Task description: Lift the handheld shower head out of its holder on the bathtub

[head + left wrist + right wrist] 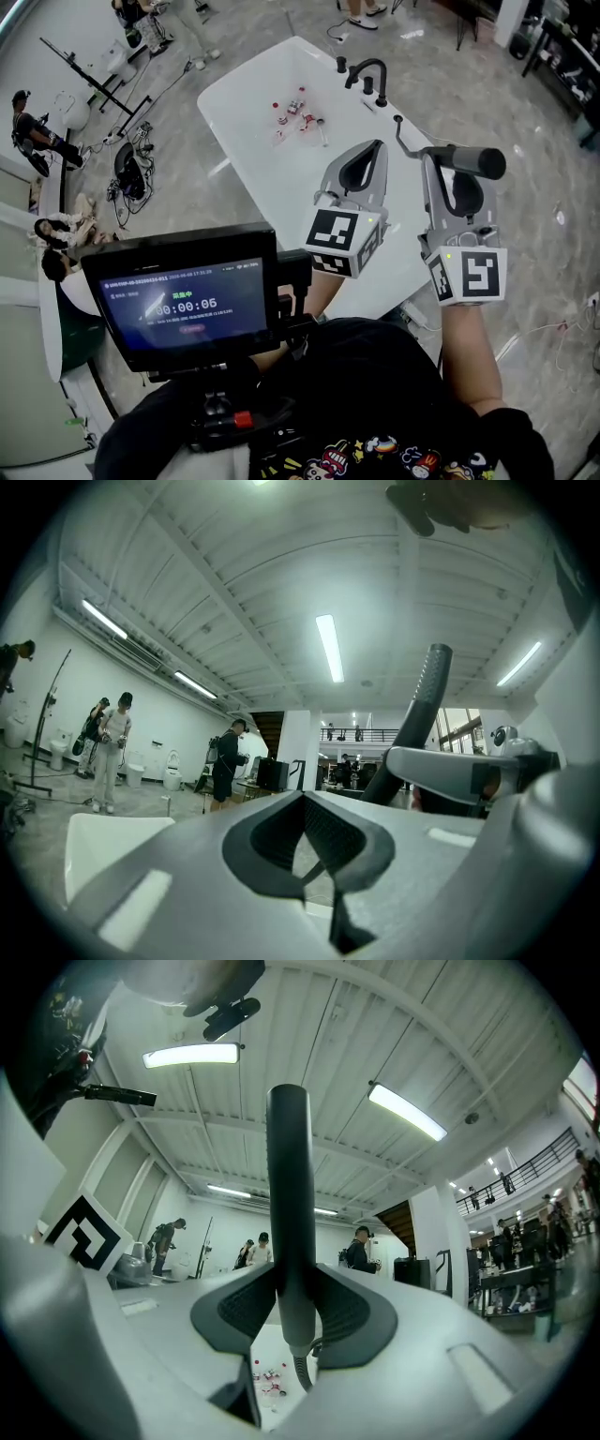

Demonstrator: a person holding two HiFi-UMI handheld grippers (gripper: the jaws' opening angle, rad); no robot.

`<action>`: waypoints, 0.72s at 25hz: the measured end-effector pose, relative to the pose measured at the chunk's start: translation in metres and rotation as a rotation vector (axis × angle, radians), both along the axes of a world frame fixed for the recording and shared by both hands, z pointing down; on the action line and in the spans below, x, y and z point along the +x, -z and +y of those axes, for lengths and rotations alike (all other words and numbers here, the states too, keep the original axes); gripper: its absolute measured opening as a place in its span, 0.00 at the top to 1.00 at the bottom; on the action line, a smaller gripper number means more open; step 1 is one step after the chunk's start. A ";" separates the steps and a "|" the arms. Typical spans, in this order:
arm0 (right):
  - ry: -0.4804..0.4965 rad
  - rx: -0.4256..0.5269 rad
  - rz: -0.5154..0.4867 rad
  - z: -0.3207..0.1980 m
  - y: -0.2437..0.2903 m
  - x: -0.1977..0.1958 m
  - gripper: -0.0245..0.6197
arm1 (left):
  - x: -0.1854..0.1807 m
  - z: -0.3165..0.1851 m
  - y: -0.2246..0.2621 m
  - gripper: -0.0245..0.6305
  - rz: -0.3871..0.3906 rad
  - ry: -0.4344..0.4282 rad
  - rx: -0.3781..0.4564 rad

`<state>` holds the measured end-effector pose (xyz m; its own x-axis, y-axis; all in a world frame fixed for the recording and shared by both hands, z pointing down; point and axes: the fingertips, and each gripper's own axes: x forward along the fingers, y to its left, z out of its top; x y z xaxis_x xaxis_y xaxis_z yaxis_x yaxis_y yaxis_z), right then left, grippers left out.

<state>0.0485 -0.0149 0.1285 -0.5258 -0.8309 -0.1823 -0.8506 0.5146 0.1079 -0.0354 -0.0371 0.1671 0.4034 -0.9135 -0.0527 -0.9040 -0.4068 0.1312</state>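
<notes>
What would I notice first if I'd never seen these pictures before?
Probably the dark shower head, sticking out sideways from the right gripper, which is shut on its handle. Behind it is the big white bathtub, with small red-and-white things scattered inside. A glowing screen sits close in front of the person.

Head view steeply down over bathtub (253, 103), both gripper views close, angled upward, apparently sharing ceiling (281, 564)
</notes>
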 end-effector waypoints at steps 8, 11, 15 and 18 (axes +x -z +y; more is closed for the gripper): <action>-0.002 0.011 0.014 -0.001 -0.001 0.001 0.72 | 0.002 -0.004 -0.006 0.96 -0.006 -0.003 -0.003; -0.002 0.012 0.013 0.001 0.000 0.000 0.72 | -0.002 -0.002 -0.005 0.96 -0.013 -0.001 -0.003; -0.004 0.014 0.014 0.000 -0.001 0.001 0.72 | -0.002 -0.002 -0.005 0.96 -0.007 0.002 -0.007; -0.005 0.012 0.018 -0.004 -0.004 0.003 0.72 | 0.000 -0.005 -0.009 0.96 -0.015 0.001 -0.016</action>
<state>0.0517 -0.0188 0.1320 -0.5251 -0.8311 -0.1831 -0.8509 0.5091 0.1293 -0.0359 -0.0423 0.1760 0.4033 -0.9145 -0.0321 -0.9063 -0.4040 0.1243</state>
